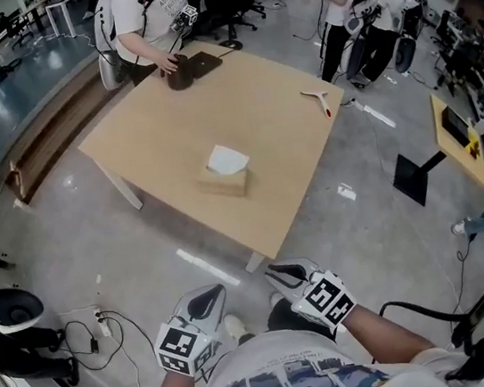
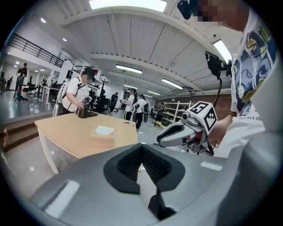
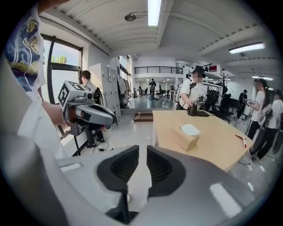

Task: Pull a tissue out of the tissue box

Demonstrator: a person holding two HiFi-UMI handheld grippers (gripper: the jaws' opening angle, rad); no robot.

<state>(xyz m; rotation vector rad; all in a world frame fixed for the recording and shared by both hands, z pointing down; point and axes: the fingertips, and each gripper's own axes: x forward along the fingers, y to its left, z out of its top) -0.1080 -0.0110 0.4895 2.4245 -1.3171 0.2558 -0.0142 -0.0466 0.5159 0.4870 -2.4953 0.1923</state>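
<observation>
A tan tissue box (image 1: 225,182) stands near the middle of the wooden table (image 1: 153,138), with a white tissue (image 1: 226,158) sticking out of its top. Both grippers hang close to my body, well short of the table's near corner. My left gripper (image 1: 206,302) has its pads touching at the tip and holds nothing; its own view shows the box (image 2: 102,137) far ahead to the left. The right gripper (image 1: 284,273) shows a narrow gap between its pads (image 3: 157,165), with nothing in it. Its own view has the box (image 3: 185,139) ahead to the right.
A person at the table's far end has a hand on a dark jug (image 1: 178,78). A red-and-white tool (image 1: 319,100) lies near the right edge. Cables and a power strip (image 1: 102,325) lie on the floor at left, a black stand base (image 1: 414,177) at right. More people stand at the back.
</observation>
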